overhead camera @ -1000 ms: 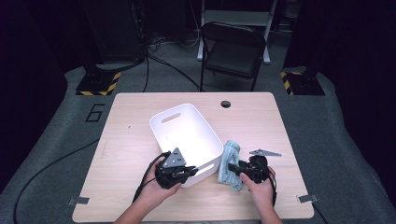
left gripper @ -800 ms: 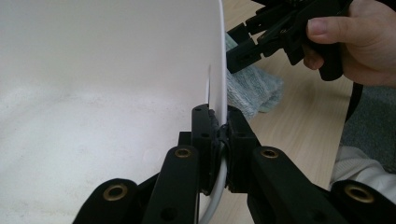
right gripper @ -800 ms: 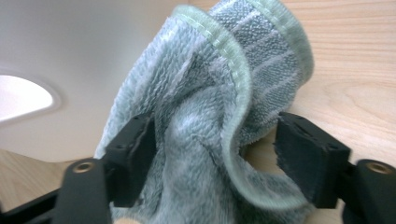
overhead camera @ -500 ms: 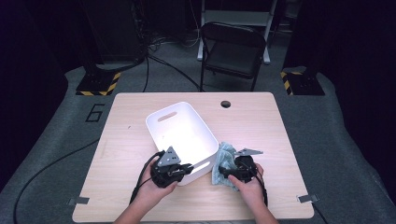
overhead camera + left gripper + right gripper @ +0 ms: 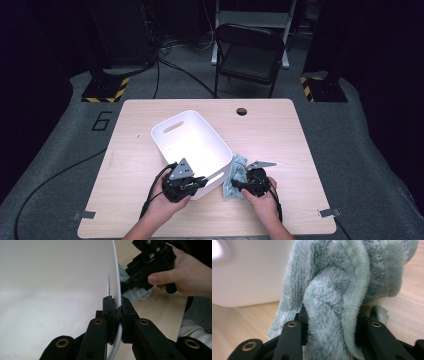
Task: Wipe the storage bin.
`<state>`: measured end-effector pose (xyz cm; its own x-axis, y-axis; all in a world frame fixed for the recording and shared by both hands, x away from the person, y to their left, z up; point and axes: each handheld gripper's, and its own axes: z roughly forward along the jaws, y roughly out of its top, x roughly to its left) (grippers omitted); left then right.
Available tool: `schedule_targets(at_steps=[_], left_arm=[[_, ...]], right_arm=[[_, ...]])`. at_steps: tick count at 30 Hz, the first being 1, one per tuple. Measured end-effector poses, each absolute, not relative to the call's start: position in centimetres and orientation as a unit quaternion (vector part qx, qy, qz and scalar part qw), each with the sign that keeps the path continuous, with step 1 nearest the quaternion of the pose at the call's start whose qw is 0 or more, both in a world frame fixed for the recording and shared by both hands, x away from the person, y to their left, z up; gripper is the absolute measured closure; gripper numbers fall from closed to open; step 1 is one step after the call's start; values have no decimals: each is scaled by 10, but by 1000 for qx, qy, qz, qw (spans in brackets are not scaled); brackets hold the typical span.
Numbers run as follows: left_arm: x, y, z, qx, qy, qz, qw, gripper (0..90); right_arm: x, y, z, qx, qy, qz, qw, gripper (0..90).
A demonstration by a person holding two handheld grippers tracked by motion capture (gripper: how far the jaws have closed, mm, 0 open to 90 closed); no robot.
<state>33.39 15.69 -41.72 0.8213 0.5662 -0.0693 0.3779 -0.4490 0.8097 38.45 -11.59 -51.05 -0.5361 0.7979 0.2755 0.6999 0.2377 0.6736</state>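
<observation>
A white plastic bin (image 5: 192, 142) stands mid-table, and its inside wall (image 5: 55, 290) looms close in the left gripper view. My left gripper (image 5: 202, 179) is shut on the bin's near rim, one jaw inside the wall and one outside (image 5: 116, 307). A fluffy pale green cloth (image 5: 235, 175) lies bunched on the table against the bin's right side. My right gripper (image 5: 236, 184) has just been closing, and a thick fold of the cloth (image 5: 329, 290) is pinched between its jaws (image 5: 329, 315). The same hand and gripper (image 5: 150, 262) appear beyond the bin wall.
The wooden table (image 5: 140, 120) has a round cable hole (image 5: 242, 111) at its far edge. A black folding chair (image 5: 250, 55) stands behind the table. Cables trail across the grey floor at the left (image 5: 50, 177).
My right gripper has moved left along the table toward the bin and closed on the cloth, which is now more bunched. The bin has shifted slightly left; the left gripper keeps its hold.
</observation>
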Motion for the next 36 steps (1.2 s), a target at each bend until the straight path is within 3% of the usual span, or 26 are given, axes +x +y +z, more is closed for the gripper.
schedule_targets(at_steps=[10, 22, 36], left_arm=[[330, 152, -418, 847, 271, 109, 443, 852], [323, 142, -418, 853, 255, 104, 442, 843], [321, 138, -418, 856, 249, 102, 441, 844]], right_arm=[[376, -126, -484, 473, 751, 460, 27, 662], [356, -135, -424, 436, 722, 532, 79, 657], [363, -126, -443, 447, 763, 461, 80, 664]])
